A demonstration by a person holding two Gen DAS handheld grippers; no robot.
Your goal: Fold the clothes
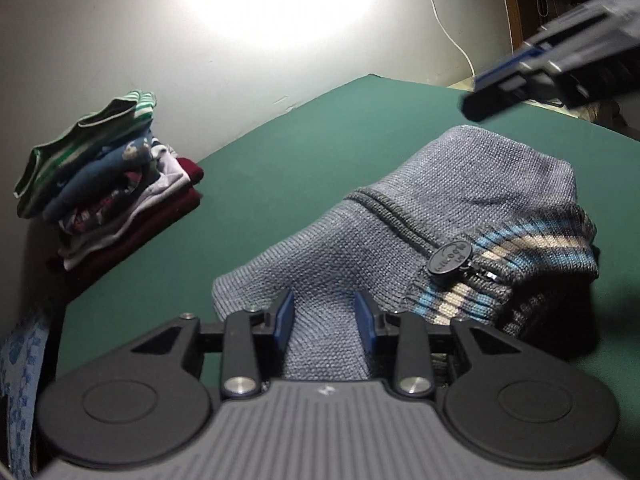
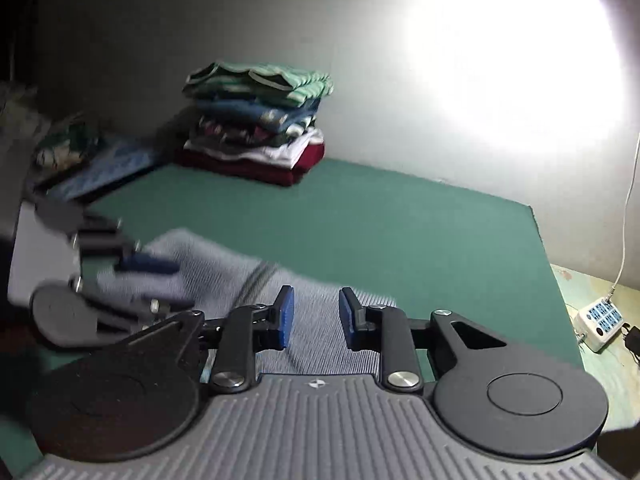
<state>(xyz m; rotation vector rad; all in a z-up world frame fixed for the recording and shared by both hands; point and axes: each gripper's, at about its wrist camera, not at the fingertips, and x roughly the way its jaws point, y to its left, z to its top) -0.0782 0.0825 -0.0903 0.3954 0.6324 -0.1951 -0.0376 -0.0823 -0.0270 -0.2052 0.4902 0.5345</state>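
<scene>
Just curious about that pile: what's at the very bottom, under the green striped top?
Under the green striped top lie blue, patterned and white folded clothes, with a dark red garment lowest on the green table. Their inner folds are hidden.

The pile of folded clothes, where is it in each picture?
Left wrist view: the pile of folded clothes sits at the left edge, on the far corner of the green table, against the wall.
Right wrist view: the same pile is upper middle, left of centre, also by the wall.
Shared landmark: the grey knitted sweater lying on the table, near the bottom of the right view.
</scene>
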